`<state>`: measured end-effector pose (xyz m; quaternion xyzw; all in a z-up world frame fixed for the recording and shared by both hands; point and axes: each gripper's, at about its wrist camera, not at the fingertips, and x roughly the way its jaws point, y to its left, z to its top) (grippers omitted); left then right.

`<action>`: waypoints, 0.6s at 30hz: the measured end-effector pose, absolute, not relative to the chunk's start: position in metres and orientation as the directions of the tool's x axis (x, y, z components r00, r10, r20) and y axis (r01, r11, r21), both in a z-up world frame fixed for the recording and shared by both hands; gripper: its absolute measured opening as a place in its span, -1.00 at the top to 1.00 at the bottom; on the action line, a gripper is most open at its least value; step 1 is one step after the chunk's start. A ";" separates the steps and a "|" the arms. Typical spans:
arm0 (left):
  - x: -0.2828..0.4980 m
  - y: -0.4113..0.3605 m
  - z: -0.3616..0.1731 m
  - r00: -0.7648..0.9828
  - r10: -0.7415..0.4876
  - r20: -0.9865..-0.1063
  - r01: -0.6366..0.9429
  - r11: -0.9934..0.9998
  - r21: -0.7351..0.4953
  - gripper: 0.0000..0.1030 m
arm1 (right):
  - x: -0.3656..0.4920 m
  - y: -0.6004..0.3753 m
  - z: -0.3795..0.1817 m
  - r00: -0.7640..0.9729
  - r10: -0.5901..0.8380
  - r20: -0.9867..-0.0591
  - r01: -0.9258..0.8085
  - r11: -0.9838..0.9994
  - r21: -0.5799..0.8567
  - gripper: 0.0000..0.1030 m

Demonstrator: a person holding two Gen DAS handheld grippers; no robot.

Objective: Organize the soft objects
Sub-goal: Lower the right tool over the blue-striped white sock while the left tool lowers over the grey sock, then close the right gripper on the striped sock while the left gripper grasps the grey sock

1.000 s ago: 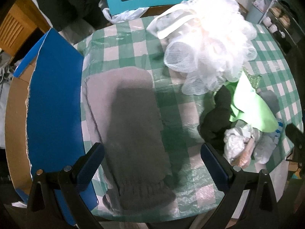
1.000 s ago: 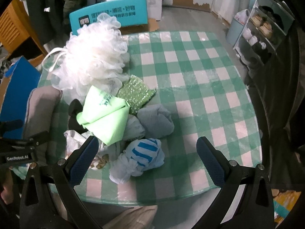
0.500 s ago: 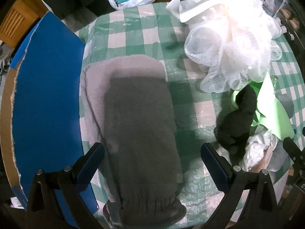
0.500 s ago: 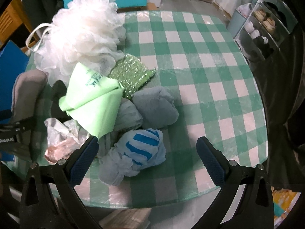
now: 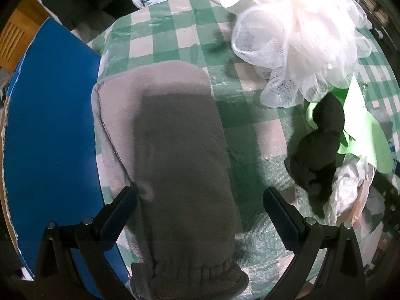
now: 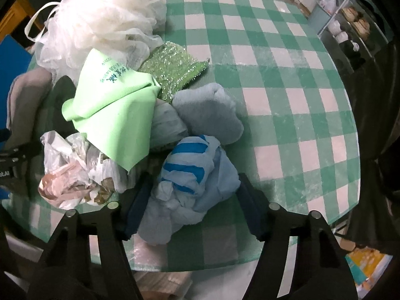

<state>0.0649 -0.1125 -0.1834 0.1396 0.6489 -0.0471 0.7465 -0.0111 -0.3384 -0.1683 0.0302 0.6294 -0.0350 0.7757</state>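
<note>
On the round table with the green-and-white checked cloth (image 6: 287, 80) lie nine soft things: one grey fleece mitt (image 5: 172, 165), one white mesh bath puff (image 6: 100, 17), one light green cloth (image 6: 117, 110), one glittery green scrub pad (image 6: 172, 72), one black sock (image 5: 317, 147), one blue-grey rolled towel (image 6: 210, 112), one pale grey bundle (image 6: 165, 125), one crumpled plastic bag (image 6: 72, 165) and one blue-striped bundle (image 6: 190, 177).

The mitt lies flat at the table's left edge, beside a blue board (image 5: 52, 135) — its cuff is gathered.

The left gripper (image 5: 200, 215) stands wide open over the mitt, holding nothing. The right gripper (image 6: 192, 207) is closing around the striped bundle; whether the pads already press on it is not clear.

The pale grey bundle is mostly hidden under the green cloth.
</note>
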 end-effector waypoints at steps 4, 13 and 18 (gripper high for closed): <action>0.063 -0.122 -0.183 0.179 0.125 -0.976 0.284 0.943 0.173 -0.28 | -0.012 -0.344 -0.158 0.224 -0.016 -0.974 0.098 0.995 0.007 -0.18; 0.058 -0.126 -0.175 0.200 0.076 -0.977 0.284 0.950 0.132 0.42 | -0.017 -0.342 -0.133 0.278 -0.017 -0.961 0.093 0.996 0.010 -0.15; 0.058 -0.118 -0.165 0.202 0.048 -0.978 0.269 0.958 0.103 0.59 | -0.018 -0.334 -0.118 0.313 -0.016 -0.950 0.073 0.997 0.008 -0.14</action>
